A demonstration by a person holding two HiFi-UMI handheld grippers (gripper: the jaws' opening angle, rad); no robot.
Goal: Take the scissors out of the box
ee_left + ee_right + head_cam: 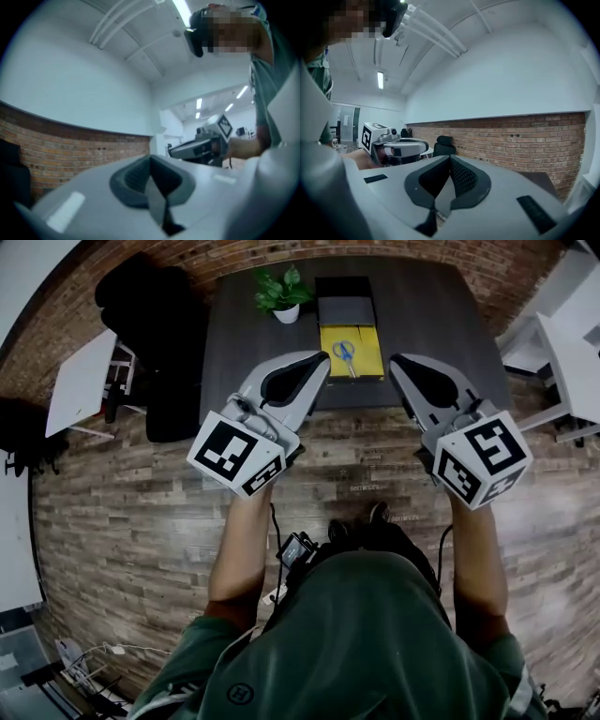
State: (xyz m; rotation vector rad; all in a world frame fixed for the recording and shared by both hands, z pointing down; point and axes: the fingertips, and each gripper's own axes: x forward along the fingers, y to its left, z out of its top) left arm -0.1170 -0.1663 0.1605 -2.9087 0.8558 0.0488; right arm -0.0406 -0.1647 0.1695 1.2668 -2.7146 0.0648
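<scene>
Person stands on the wood-plank floor [122,521], short of the counter [244,343], one gripper in each hand, both held out in front at about the same height.

Left gripper [315,366]: jaws pressed together, tips meeting, nothing between them. Its own view confirms this, with the pads closed on each other and only ceiling and brick wall [70,145] beyond. It points toward the near edge of the counter, left of the box.

Right gripper [401,367]: same state, jaws fully together and empty, the dark pads touching in its own view. It sits right of the box, near the counter edge, not over the contents.

On the counter between the two gripper tips is the open box [371,360], with a yellow interior. The scissors [345,354], blue-handled, lie flat inside it, toward the left half. The dark lid [345,307] lies opened out behind the box. A potted plant [279,292] stands just left of the lid. A black chair [155,324] is off the counter's left end.

Progress, as judged: nothing done yet beyond the approach. The box is already open and the scissors untouched. Left to do: open one gripper, reach into the box, close on the scissors, lift them clear and set them out.
</scene>
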